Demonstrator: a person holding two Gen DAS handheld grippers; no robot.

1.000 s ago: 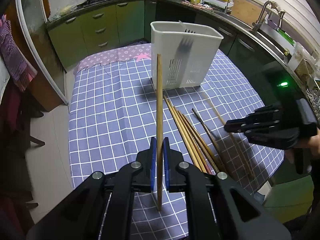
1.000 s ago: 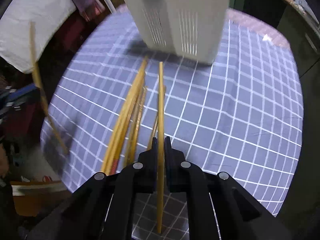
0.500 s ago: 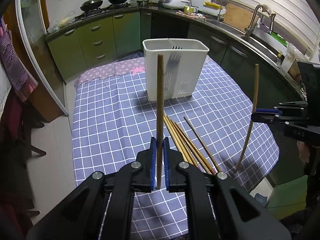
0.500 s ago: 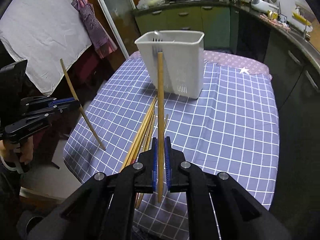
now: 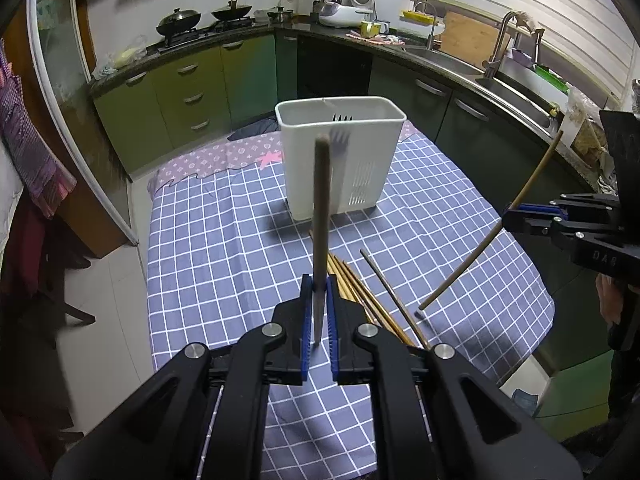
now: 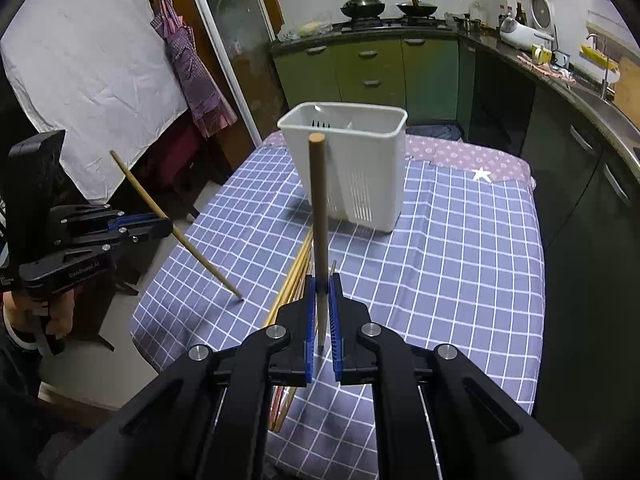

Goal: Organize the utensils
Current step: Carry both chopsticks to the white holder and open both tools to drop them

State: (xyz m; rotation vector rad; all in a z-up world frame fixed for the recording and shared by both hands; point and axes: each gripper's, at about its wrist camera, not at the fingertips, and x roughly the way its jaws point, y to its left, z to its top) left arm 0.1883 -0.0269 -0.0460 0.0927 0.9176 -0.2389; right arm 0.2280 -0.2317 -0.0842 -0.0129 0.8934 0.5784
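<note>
Left wrist view. Left gripper (image 5: 319, 312) closed on a chopstick (image 5: 321, 216), fingers (image 5: 306, 320) pinching its lower part, shaft rising toward 12 o'clock across the front of the bin (image 5: 340, 160). Bin upright on the checked counter (image 5: 208, 248), fork tines showing inside. Loose chopsticks (image 5: 372, 300) flat on the cloth at 1 o'clock of the fingers, just beyond them. Right gripper (image 5: 506, 216) at 3 o'clock, closed on a second chopstick (image 5: 492, 232) slanting down toward the counter.

Right wrist view. Right gripper closed on its chopstick, thick end up at 12 o'clock, overlapping the bin's near wall. Left gripper at 9 o'clock, its chopstick tip low, close to the cloth near the counter edge.

Step in hand, judged: carrying both sticks to the bin. Best done by raising each lower tip above the rim, keeping the shaft near vertical, centring over the opening clear of the fork, then releasing low inside.
</note>
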